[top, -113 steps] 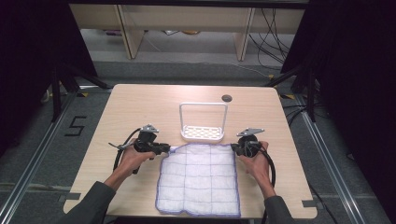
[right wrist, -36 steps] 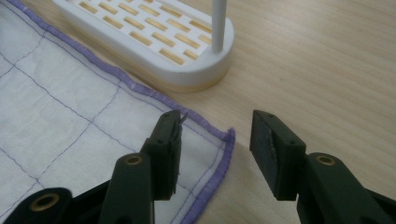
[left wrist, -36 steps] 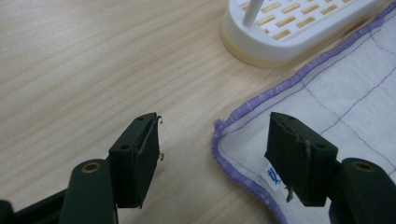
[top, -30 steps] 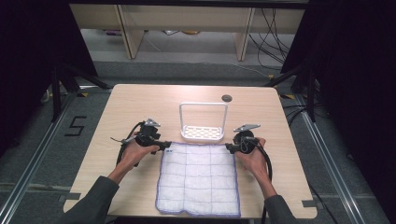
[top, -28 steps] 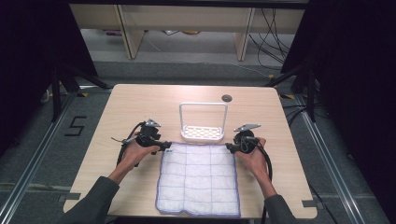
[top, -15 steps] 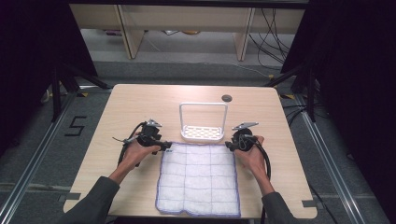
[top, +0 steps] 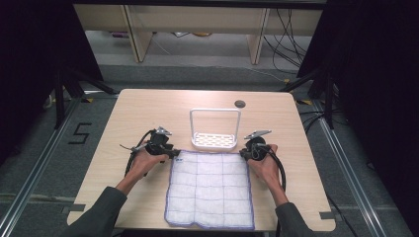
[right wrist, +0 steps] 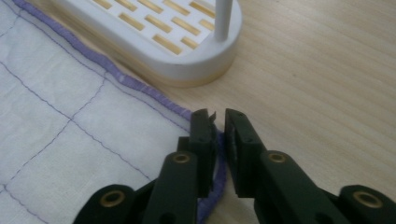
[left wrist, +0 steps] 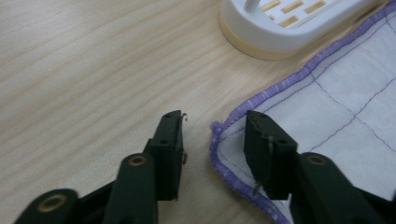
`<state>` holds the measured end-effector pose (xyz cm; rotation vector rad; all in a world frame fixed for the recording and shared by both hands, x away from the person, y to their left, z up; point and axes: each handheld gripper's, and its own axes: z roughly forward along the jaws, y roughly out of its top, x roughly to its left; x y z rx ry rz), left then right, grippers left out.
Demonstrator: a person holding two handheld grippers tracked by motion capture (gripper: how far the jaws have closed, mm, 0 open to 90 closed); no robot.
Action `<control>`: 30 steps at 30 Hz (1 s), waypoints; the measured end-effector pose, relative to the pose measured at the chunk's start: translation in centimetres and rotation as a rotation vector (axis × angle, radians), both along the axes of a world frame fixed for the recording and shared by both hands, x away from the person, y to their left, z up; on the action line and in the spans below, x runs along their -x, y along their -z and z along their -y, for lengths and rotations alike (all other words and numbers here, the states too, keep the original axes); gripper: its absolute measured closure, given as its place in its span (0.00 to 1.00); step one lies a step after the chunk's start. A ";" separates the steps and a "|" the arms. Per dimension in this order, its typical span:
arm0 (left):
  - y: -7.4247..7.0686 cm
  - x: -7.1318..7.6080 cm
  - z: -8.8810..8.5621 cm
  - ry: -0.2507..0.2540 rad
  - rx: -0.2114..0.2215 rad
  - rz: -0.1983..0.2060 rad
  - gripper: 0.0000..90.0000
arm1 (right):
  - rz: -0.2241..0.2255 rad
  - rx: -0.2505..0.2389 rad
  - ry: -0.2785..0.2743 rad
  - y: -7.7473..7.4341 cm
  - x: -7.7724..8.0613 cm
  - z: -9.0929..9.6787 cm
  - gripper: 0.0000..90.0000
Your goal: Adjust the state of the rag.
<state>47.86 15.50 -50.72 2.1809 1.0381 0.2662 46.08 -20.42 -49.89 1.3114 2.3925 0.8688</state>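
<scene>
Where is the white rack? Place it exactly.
In the high view the white rack stands mid-table, against the far edge of the quilted cloth, between the left tongs and right tongs.

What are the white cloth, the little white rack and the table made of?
The cloth looks like soft woven cotton: a fuzzy matt surface, quilted in stitched squares, with a purple sewn hem. The rack seems to be moulded plastic: smooth, slightly glossy, with rounded edges and neat slots. The table shows pale wood grain with a matt finish; whether solid wood or laminate I cannot tell.
</scene>
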 end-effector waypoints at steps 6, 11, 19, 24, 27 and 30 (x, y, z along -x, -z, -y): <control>-0.3 0.5 0.5 0.050 -0.018 0.030 0.94 | 0.001 -0.001 -0.021 -0.4 0.1 0.3 0.99; -0.8 0.7 0.4 0.071 -0.015 0.055 0.97 | 0.028 -0.023 -0.011 -0.7 0.3 0.2 0.99; -1.9 1.5 0.4 0.091 0.003 0.096 0.97 | 0.048 -0.030 -0.029 -1.9 0.6 0.5 1.00; -2.6 1.9 0.1 0.088 0.025 0.109 0.98 | 0.071 -0.048 -0.032 -2.7 0.9 0.7 1.00; -3.0 2.2 0.0 0.105 0.034 0.116 0.98 | 0.083 -0.039 -0.046 -3.1 1.0 0.7 1.00; -3.4 2.4 -0.1 0.100 0.049 0.123 0.98 | 0.106 -0.046 -0.055 -3.5 1.2 0.7 1.00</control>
